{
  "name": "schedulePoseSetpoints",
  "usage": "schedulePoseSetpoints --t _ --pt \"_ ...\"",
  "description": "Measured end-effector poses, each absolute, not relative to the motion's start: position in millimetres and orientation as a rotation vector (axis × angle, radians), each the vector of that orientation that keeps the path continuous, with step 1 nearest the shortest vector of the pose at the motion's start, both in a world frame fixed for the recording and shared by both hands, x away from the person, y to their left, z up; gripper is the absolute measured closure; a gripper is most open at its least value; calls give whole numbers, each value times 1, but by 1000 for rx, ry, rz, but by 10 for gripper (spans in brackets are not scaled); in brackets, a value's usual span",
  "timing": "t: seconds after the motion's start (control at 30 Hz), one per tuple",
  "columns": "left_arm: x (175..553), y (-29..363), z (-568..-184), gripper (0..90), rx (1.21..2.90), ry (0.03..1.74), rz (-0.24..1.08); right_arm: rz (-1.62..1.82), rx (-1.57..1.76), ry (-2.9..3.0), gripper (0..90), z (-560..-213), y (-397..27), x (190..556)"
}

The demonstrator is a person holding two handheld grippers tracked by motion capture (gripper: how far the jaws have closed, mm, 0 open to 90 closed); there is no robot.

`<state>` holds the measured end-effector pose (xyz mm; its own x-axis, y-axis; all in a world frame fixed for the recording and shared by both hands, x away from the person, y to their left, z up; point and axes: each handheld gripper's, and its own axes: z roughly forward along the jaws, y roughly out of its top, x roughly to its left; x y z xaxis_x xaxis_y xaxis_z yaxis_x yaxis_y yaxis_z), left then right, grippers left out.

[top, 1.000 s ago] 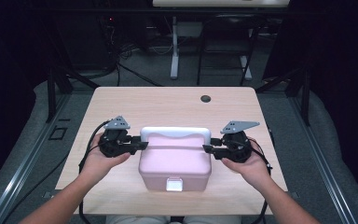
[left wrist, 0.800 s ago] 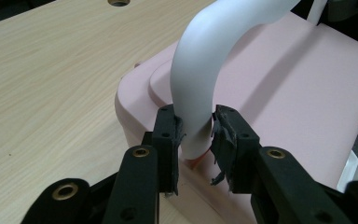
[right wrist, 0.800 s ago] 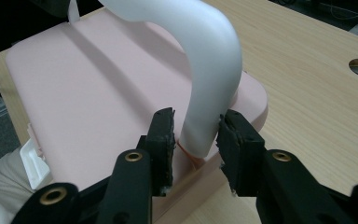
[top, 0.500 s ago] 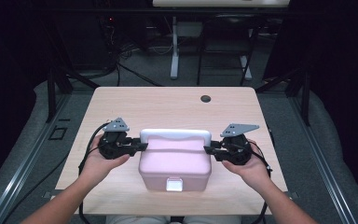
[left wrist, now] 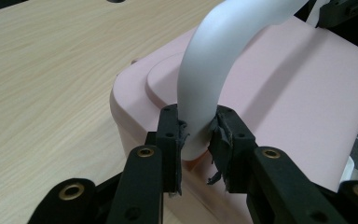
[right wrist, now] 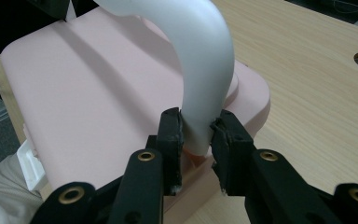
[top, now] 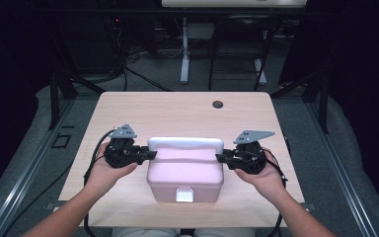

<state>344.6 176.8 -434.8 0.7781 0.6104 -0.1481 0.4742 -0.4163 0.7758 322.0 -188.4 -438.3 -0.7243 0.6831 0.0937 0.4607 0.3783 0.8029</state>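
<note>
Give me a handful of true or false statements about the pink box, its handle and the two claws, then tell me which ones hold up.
1. The left claw grips one end of the white curved plastic handle. True.
2. The right claw rests open on the bare light wooden table. False: it is closed on the handle's other end.
3. The pink rounded plastic box lies on its side. False: it sits upright, lid on top.
4. A small white latch shows on the box's near face. True.
5. The dark round hole is covered by the box. False: it lies open, farther along the table.
</note>
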Motion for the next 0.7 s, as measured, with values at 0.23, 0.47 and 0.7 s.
schedulePoseSetpoints --t 0.23,0.47,0.7 --pt "344 176 -433 735 2095 808 194 1273 1023 2389 737 -438 -189 322" --pt "343 176 -432 737 2101 807 201 1271 1022 2394 739 -437 -189 321" --pt "344 176 -428 738 2108 807 198 1276 1024 2393 740 -434 -189 321"
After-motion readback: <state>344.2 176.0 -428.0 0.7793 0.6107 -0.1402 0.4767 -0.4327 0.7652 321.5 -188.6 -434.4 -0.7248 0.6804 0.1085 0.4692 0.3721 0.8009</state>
